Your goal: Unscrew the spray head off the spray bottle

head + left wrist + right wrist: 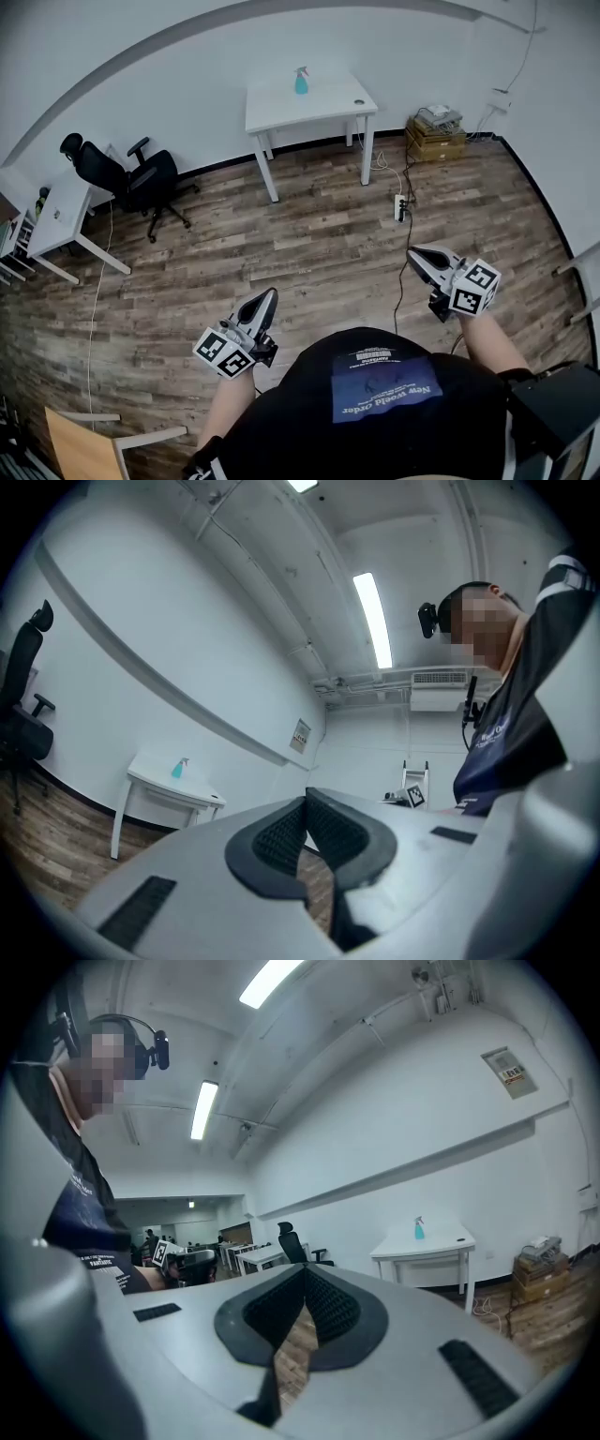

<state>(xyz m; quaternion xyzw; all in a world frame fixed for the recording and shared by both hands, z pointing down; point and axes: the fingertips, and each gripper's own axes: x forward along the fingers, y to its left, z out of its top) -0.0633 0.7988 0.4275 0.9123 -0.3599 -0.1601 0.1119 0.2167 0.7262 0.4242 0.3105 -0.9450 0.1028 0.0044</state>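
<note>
Standing upright on white table [328, 101], spray bottle [301, 82], axis vertical

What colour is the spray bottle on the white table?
The spray bottle is teal blue. It shows best in the head view.

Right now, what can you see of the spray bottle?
The spray bottle is small and far off. It has a teal body with a pale spray head on top, not yet removed. It stands upright on the white table, near its back edge and left of centre in the head view. Only the table touches it. Finer detail is too small to tell.
</note>
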